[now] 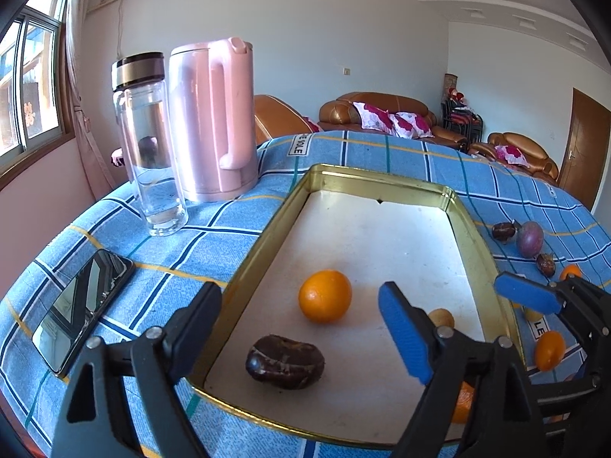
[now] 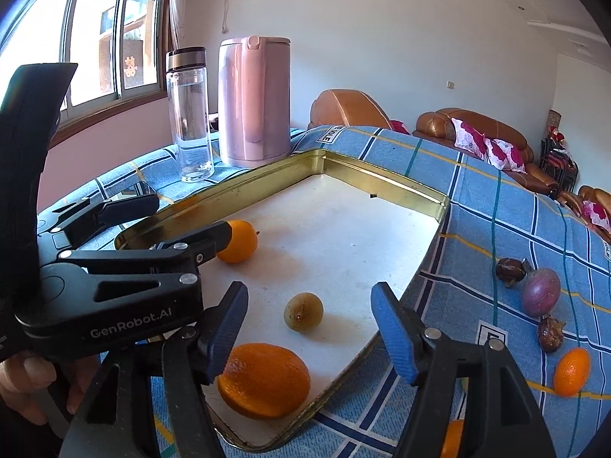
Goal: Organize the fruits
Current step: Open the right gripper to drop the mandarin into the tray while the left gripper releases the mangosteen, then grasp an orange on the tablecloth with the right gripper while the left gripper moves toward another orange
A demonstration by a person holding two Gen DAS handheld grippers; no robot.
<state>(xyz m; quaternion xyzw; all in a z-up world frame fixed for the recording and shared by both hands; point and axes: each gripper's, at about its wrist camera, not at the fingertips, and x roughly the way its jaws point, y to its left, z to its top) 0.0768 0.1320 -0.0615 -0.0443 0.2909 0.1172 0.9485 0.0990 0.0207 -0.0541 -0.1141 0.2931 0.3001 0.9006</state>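
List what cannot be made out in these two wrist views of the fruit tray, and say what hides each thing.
- Left wrist view: the small tan fruit sits mostly behind the left claw finger.
- Left wrist view: the orange slice is half covered by that finger too.
- Right wrist view: an orange fruit on the cloth is cut off by the right claw and the bottom edge.
- Right wrist view: the phone hides behind the left claw.

Blue checked cloth [image 1: 229, 229] with white, navy and yellow lines. Gold tray [image 1: 267, 225] with white floor. Orange fruit [image 1: 325, 301], dark brown chestnut [image 1: 284, 362], olive-brown small fruit [image 2: 303, 311], purple passion fruit [image 2: 540, 292]. Pink kettle [image 1: 214, 122]. Blue pads on black fingers [image 1: 401, 332].
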